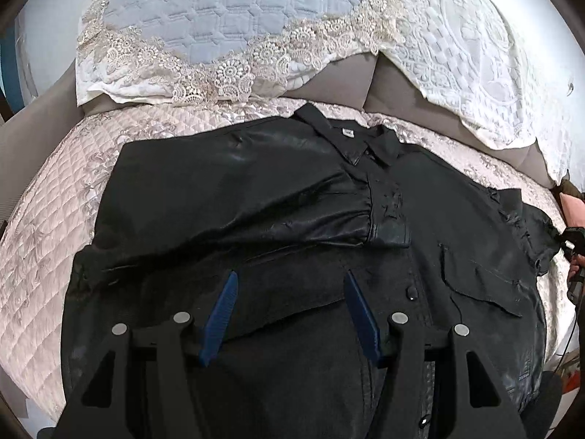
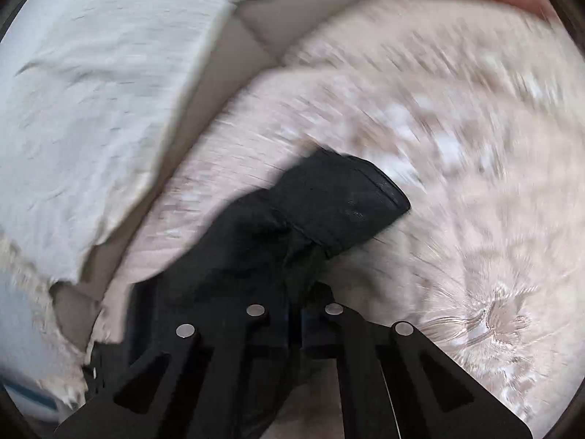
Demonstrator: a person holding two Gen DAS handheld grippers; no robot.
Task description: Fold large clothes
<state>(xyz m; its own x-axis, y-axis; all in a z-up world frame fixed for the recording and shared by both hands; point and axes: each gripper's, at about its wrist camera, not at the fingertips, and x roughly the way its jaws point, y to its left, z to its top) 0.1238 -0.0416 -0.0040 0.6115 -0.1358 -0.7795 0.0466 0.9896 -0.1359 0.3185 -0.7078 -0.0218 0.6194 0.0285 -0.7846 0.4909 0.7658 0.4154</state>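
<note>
A black shirt (image 1: 292, 226) lies spread on the quilted bed (image 1: 47, 226), collar away from the left tool (image 1: 290, 280), one sleeve folded across its chest. The left tool hovers above the shirt's lower part, blue fingers (image 1: 223, 307) wide apart, holding nothing. The right tool (image 2: 296, 314) is clamped on the other sleeve (image 2: 310, 212), whose cuff extends ahead of it. Lace-edged pillows (image 1: 204, 36) lie beyond the collar.

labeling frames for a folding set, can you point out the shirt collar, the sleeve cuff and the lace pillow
shirt collar (image 1: 360, 142): left wrist view, on the collar band beside the white tag.
sleeve cuff (image 2: 351, 197): right wrist view, on the cuff's flat panel.
lace pillow (image 1: 219, 18): left wrist view, on its blue quilted centre.
</note>
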